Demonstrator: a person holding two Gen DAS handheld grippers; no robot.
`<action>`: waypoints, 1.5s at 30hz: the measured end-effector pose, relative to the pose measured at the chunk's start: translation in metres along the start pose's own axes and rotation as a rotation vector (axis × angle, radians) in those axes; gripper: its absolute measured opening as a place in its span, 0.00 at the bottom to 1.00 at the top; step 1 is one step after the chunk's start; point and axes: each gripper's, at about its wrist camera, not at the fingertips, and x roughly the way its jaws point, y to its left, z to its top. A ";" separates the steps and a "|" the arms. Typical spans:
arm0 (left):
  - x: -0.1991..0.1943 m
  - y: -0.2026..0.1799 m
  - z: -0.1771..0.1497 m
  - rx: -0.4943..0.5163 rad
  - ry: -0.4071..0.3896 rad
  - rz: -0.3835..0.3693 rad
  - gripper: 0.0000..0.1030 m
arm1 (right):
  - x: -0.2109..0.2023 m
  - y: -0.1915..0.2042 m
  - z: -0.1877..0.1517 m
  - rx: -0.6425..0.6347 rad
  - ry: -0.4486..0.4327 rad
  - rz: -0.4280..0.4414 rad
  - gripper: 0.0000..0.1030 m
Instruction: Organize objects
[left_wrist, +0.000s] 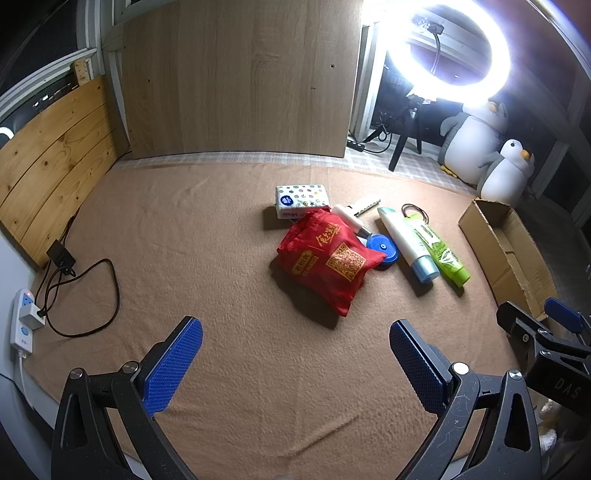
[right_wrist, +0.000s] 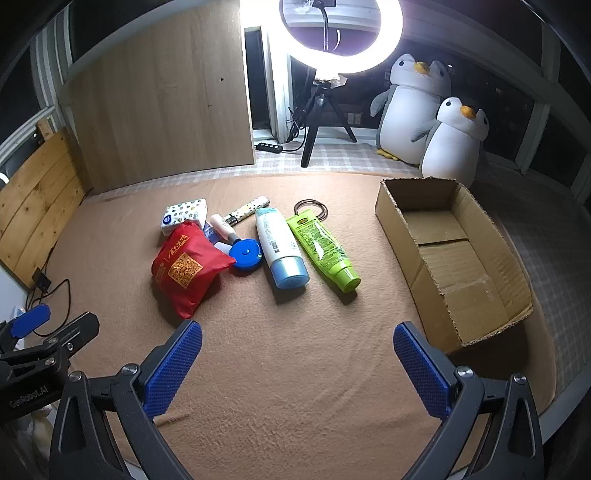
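A cluster of objects lies on the tan blanket (right_wrist: 295, 369): a red packet (right_wrist: 188, 267), a blue round tin (right_wrist: 245, 255), a white tube with a blue cap (right_wrist: 279, 245), a green tube (right_wrist: 323, 247), a dotted tissue pack (right_wrist: 183, 214), a small white bottle (right_wrist: 223, 226), a patterned stick (right_wrist: 248, 209) and hair ties (right_wrist: 312, 207). An open cardboard box (right_wrist: 491, 258) stands to their right. My right gripper (right_wrist: 297, 363) is open, short of the tubes. My left gripper (left_wrist: 295, 363) is open, short of the red packet (left_wrist: 328, 260). Nothing is between either pair of fingers.
A ring light on a tripod (right_wrist: 325, 110) and two plush penguins (right_wrist: 436, 122) stand beyond the blanket. A wooden panel (left_wrist: 240, 77) leans at the back. A power strip (left_wrist: 24, 321) and a black cable (left_wrist: 92, 295) lie at the blanket's left edge.
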 end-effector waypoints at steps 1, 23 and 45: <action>0.000 -0.001 0.000 0.000 0.000 0.001 0.99 | 0.000 0.000 0.000 0.001 -0.001 0.000 1.00; -0.002 -0.003 0.000 -0.002 -0.005 0.004 0.99 | -0.001 -0.001 0.001 0.002 -0.003 -0.001 1.00; 0.006 -0.004 0.007 -0.031 0.003 0.027 0.99 | 0.007 -0.006 0.004 0.019 0.008 -0.003 1.00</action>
